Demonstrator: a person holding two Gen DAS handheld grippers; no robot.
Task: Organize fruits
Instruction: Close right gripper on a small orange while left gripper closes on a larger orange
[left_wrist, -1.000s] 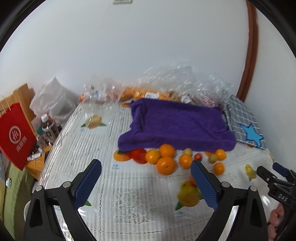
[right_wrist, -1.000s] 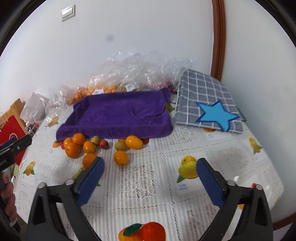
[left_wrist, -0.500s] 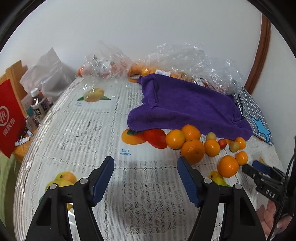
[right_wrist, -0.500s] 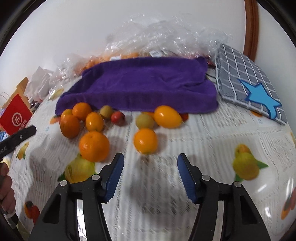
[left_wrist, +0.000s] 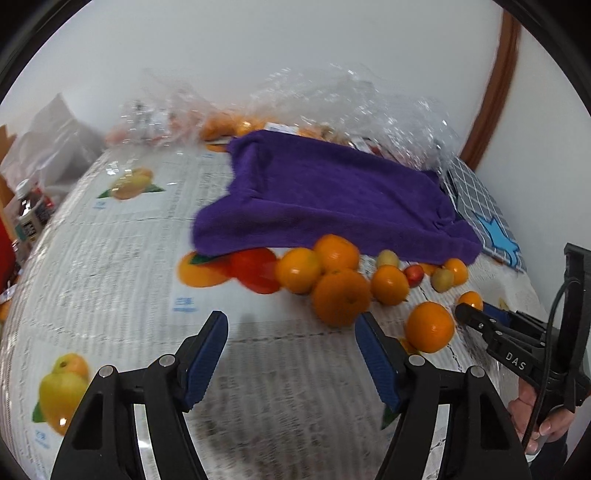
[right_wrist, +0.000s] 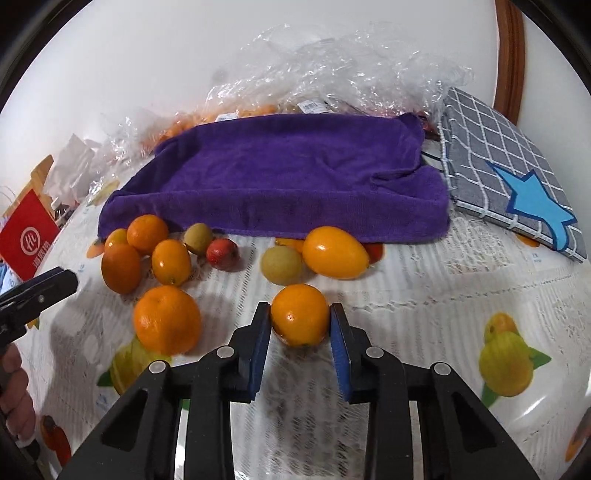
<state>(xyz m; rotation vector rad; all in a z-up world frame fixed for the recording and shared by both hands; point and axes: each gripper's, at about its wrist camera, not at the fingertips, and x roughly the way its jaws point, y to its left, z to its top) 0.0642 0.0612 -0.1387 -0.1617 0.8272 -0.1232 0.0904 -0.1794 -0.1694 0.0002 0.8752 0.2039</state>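
Fruits (right_wrist: 236, 254) are scattered on the tablecloth (right_wrist: 424, 295) just before the purple towel (right_wrist: 280, 173). One small orange (right_wrist: 300, 314) is pinched between the right gripper (right_wrist: 300, 328) pads; slip risked, grip near its front. Left gripper (left_wrist: 291, 354) is held wide open, empty; neighbouring big orange (left_wrist: 341, 297) could be knocked rolling.
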